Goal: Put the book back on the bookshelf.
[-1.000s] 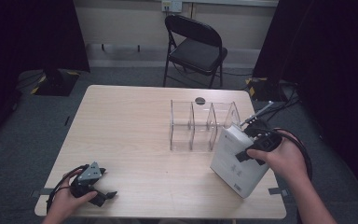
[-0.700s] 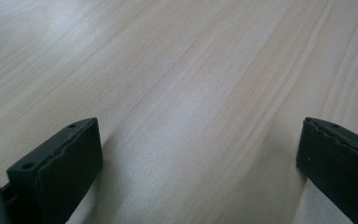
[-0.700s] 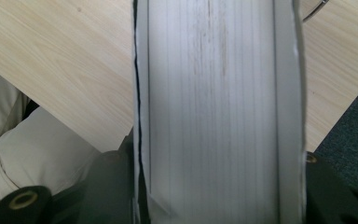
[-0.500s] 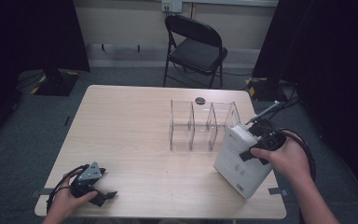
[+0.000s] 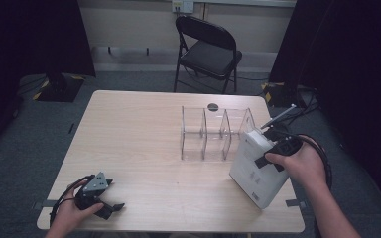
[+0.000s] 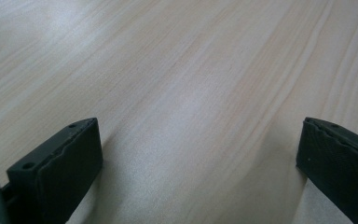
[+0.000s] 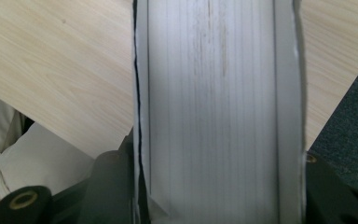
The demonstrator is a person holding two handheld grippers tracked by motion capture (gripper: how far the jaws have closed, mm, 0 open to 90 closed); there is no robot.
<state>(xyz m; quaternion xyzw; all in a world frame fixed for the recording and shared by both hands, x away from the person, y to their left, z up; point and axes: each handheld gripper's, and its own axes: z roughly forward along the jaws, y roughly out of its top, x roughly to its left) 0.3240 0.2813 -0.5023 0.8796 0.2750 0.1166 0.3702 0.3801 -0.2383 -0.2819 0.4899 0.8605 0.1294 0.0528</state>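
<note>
The big white book [image 5: 256, 168] sits at about four o'clock on the worktop [image 5: 144, 144]. It is tilted — its low corner is near the front edge, and I cannot tell if that corner touches the wood. The right gripper [image 5: 272, 151] holds it from the top edge. In the right gripper view the book [image 7: 214, 112] runs up the middle, with all its pages showing as thin lines, and the two black jaws squeeze it from both sides. They are only partly closed, because the thick book fills the gap between them.

The book looks thick, so I think it is heavy. It is stiff when shut, but the smooth cover could slip, and the pages could fan open if the hold is loose. A good place to hold it is across the thick part, both covers pressed together, near the middle of one edge so it does not swing.

Just beside the book, at about eleven o'clock from it, stands a clear rack [image 5: 213, 134] with slots. The glassy walls look easy to knock.

Far away at seven o'clock, the left gripper [image 5: 110, 208] rests low on the worktop. Its jaws are wide open — nothing but bare wood between them in the left gripper view [image 6: 191, 140].

A dark folding chair [image 5: 206, 49] stands behind the worktop at twelve o'clock.
</note>
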